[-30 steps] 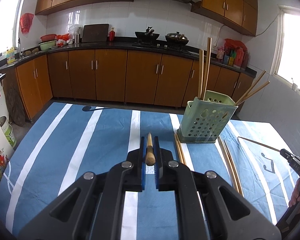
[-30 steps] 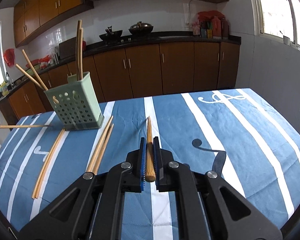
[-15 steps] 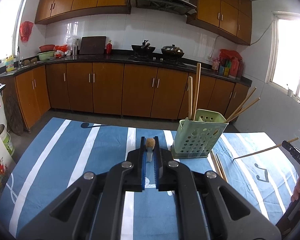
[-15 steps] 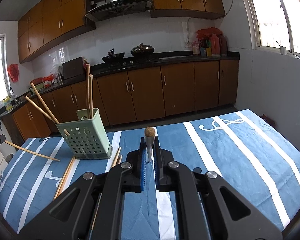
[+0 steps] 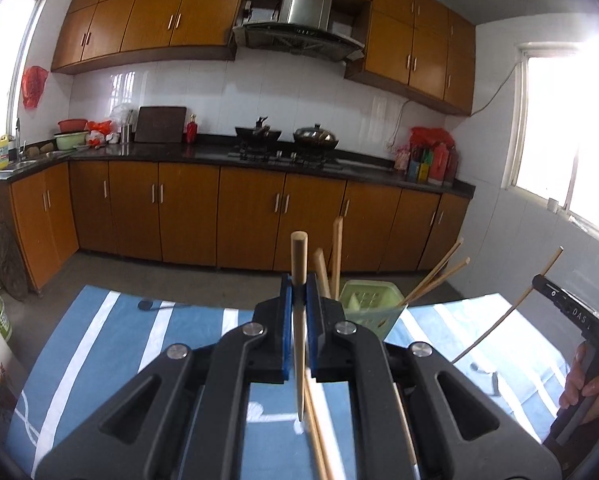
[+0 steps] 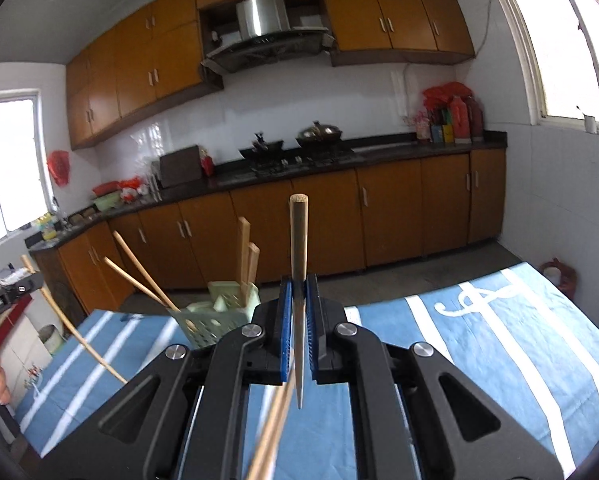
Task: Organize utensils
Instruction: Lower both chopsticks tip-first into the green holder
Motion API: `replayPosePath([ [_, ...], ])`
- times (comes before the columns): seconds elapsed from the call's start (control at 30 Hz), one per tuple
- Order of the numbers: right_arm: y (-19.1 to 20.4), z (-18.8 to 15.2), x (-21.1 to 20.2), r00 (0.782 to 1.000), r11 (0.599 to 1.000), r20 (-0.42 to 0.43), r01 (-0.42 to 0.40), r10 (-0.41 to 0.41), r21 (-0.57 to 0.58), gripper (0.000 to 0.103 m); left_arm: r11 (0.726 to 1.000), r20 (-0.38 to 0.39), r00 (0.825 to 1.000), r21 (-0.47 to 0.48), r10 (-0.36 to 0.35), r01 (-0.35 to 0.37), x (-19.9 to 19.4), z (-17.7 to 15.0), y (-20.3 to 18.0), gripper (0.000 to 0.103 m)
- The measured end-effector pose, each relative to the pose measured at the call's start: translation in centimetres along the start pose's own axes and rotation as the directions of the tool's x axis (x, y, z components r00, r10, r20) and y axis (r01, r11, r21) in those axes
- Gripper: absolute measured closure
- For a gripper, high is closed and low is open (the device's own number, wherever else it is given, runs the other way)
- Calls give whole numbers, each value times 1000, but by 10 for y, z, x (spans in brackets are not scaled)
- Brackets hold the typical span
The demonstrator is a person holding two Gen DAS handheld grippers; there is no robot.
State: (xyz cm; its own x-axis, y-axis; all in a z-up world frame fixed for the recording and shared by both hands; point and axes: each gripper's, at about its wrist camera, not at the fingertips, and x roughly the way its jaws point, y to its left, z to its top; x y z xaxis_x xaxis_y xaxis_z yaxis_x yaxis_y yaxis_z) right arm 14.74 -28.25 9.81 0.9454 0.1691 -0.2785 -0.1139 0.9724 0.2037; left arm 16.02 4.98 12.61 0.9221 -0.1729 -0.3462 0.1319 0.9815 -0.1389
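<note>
Grippers, left [image 5: 298, 312] and right [image 6: 298, 312], are each clamping a tapered wooden chopstick, now lifted off the blue striped tablecloth [image 5: 111, 344], ready for the perforated green plastic holder [image 5: 369, 300].

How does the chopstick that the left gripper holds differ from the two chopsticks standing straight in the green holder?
The held chopstick is clamped in the shut left gripper above the table; the two upright chopsticks rest inside the green holder. The held chopstick's top end looks round; the top ends of the upright chopsticks look squared. All are light wood and stand roughly upright.
</note>
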Motion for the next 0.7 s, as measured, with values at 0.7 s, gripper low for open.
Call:
replayPosePath([
  [0.7, 50, 45, 79, 995, 999, 94, -39, 37, 15, 95, 997, 201, 979, -70, 41, -28, 84, 69, -63, 96],
])
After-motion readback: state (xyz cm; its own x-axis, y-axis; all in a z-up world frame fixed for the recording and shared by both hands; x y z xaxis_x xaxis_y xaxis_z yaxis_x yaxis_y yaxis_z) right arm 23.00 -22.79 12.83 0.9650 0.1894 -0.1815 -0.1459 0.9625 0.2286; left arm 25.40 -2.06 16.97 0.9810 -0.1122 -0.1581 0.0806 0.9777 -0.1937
